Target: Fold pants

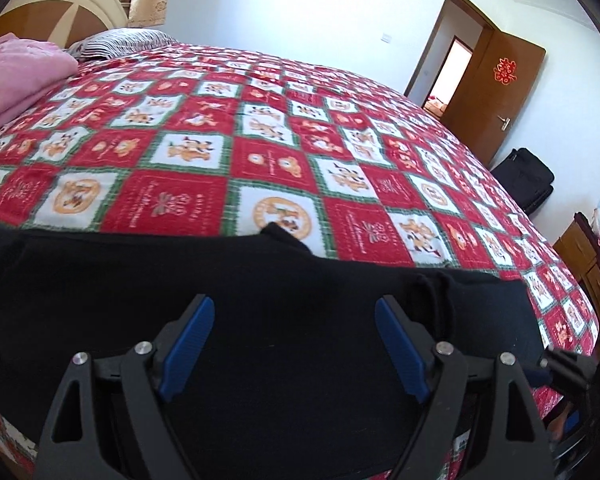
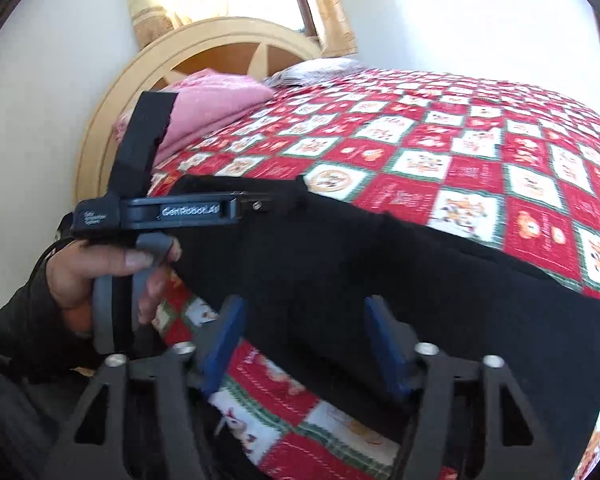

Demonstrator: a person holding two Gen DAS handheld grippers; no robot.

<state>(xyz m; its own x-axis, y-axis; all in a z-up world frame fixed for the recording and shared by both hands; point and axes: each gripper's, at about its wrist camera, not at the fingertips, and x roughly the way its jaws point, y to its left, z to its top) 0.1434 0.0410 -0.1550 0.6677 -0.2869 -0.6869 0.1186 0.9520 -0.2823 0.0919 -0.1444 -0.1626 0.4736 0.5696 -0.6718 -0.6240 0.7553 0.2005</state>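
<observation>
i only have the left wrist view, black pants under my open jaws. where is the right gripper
observer: The right gripper hangs over the near edge of the pants, jaws apart, pads gripping no cloth.
operator: whats between its fingers
observer: The pants' edge at the top, bare quilt below it.
operator: how does my left one look from there
observer: A hand in a dark sleeve holds the left gripper by its handle; its tips reach over the end of the pants nearest the headboard.
</observation>
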